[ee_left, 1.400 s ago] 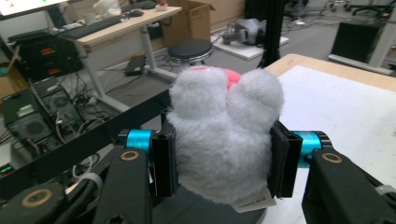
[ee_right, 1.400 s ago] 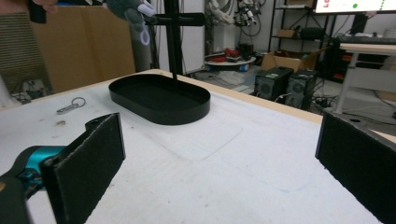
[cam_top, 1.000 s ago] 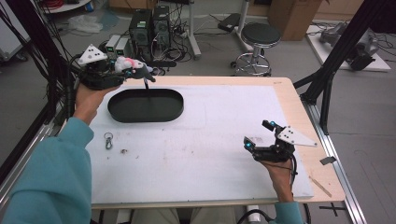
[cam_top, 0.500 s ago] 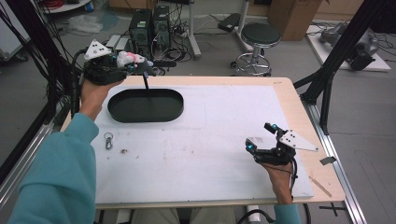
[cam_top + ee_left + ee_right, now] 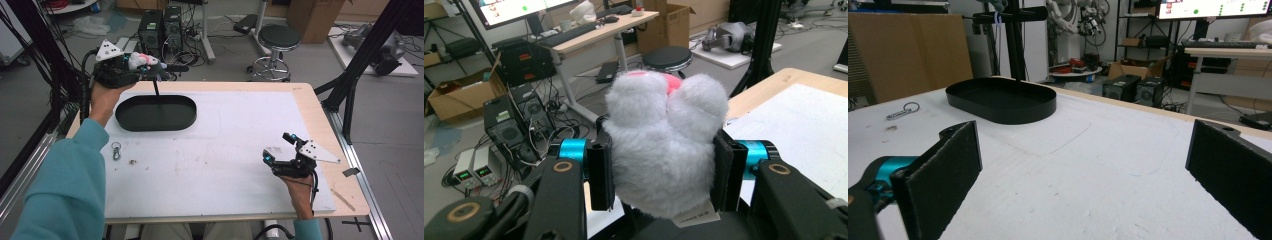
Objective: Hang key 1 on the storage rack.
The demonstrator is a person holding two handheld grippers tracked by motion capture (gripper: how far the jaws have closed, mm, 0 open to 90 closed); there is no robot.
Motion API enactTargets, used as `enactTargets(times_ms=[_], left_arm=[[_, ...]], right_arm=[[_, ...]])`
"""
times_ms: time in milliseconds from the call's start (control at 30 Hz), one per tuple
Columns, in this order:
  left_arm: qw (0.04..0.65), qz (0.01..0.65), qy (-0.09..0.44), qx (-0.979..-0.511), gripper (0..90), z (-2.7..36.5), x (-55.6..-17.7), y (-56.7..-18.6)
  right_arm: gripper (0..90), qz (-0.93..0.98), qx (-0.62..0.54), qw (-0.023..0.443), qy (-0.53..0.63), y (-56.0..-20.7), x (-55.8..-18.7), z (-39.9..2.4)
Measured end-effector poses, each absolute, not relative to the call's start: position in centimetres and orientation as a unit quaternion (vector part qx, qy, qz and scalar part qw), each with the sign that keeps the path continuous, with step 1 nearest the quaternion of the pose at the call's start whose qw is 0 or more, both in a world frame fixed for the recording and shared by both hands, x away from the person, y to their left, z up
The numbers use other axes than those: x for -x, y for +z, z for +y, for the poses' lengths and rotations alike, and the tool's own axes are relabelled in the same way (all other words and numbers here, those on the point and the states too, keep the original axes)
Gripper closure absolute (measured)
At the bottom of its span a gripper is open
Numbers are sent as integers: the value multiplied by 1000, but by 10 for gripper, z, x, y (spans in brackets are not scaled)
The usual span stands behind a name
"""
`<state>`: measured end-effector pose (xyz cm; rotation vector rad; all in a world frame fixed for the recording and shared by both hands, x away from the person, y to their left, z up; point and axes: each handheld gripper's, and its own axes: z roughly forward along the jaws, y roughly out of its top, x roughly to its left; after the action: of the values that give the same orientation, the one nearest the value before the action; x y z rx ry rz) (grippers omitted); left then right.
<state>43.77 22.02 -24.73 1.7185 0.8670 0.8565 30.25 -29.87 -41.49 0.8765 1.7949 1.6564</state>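
Note:
My left gripper (image 5: 150, 67) is held in the air over the table's far left corner, shut on a white plush toy (image 5: 139, 60) with a pink patch. In the left gripper view the toy (image 5: 664, 150) is squeezed between both black pads, a paper tag hanging below it. A black oval tray (image 5: 150, 112) lies under and just right of that hand. A thin black post (image 5: 156, 89) rises from the tray's far side, with a crossbar (image 5: 175, 67) at its top beside the toy. My right gripper (image 5: 277, 147) rests on the white mat at the front right, open, nothing between its pads (image 5: 943, 170).
A metal key ring (image 5: 116, 150) lies on the mat in front of the tray, small crumbs beside it. The right gripper view shows the tray (image 5: 1003, 102) and the post (image 5: 1015, 45) far across the mat. A stool, computer towers and cables stand beyond the table's far edge.
My left hand has lifted a little and edged right with the plush toy, closer to the crossbar. The right gripper has stayed where it was.

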Motion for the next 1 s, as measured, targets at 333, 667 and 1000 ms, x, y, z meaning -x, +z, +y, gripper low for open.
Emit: enactTargets(times_ms=[333, 667, 1000], left_arm=[[497, 359, 356, -705, 544, 219, -437, -246], [500, 357, 362, -701, 544, 209, -444, -240], [501, 355, 342, -712, 544, 194, -446, -249]], right_arm=[[6, 666, -330, 269, 613, -415, -302, -297], [6, 670, -324, 277, 608, -418, -300, -296], [6, 668, -325, 277, 610, -420, -299, -299]])
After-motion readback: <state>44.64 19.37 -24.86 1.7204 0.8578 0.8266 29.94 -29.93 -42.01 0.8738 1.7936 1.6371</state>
